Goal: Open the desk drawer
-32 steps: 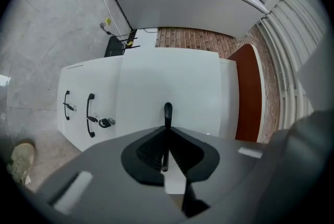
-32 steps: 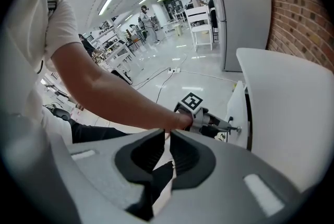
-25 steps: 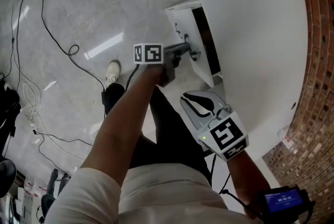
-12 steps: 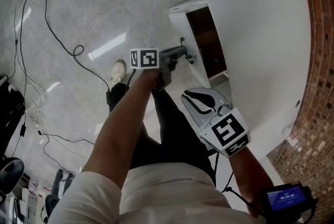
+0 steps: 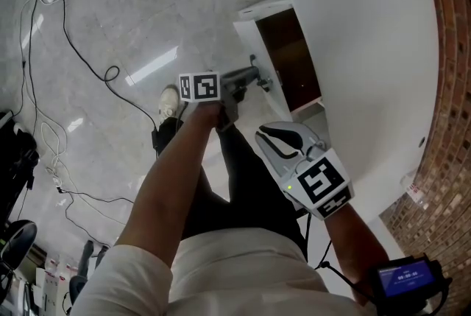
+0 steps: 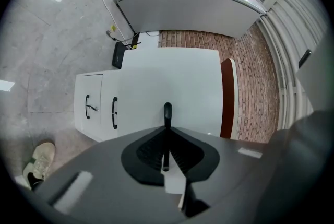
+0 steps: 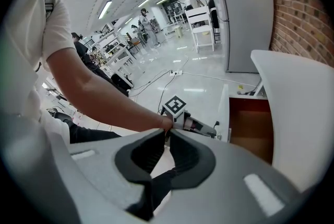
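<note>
From the head view, find the left gripper (image 5: 255,76) at the front of the drawer (image 5: 291,57), partway out of the desk (image 5: 368,71), and the right gripper (image 5: 280,144) nearer the body. In the left gripper view, see fingers (image 6: 148,150) pinching the handle (image 6: 167,113), lengthwise between them. In the right gripper view, see fingers (image 7: 146,155) pressed together, empty. Likely pull straight back, toward the body.

We log: counter (image 5: 368,49) white; drawer (image 5: 288,49) brown inside, handle (image 6: 167,109) black; brick wall (image 5: 450,86) red-brown; floor (image 5: 147,5) pale grey, marbled. Left gripper (image 5: 257,77) dark grey, right gripper (image 5: 266,135) light grey; both marked in black-and-white squares.
</note>
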The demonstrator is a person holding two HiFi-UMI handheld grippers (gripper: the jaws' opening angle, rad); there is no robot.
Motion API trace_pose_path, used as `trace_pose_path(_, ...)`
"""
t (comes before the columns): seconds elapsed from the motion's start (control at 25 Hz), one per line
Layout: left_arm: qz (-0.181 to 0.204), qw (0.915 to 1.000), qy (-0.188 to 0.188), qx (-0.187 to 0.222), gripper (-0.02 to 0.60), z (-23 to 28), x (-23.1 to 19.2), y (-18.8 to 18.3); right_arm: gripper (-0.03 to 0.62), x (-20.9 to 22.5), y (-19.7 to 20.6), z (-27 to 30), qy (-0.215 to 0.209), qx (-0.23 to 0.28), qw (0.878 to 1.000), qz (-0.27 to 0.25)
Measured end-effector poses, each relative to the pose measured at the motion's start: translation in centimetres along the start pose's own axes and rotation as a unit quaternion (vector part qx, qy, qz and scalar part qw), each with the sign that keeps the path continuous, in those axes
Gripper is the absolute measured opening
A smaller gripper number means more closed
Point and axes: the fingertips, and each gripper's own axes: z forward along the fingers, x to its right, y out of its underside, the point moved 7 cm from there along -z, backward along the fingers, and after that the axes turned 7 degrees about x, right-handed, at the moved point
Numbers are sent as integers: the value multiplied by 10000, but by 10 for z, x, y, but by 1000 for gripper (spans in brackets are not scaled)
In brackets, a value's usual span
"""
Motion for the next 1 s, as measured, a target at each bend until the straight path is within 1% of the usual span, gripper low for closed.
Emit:
trace_pose_path(0.32,8,10000,24,-17,21,-7,-2,-1,33,-1,-5,6,34,0,10000,16)
trace_pose_path(0.56,199,9996,-182,-118,26,-9,0,-2,33,-7,-7,7,76,10,10000,35)
trace_pose_path(0.68,233,9992,-248,-221,49,-13,0,-2,33,-11,-9,8,96,52,9999,56)
trace_pose_path(0.88,283,9987,-335,-268,61,-31,1,-4,33,-17,-10,8,141,98,9998,67)
trace_pose_path(1.0,304,9985,-391,-236,61,-52,9,-8,34,-27,-15,8,166,119,9998,58)
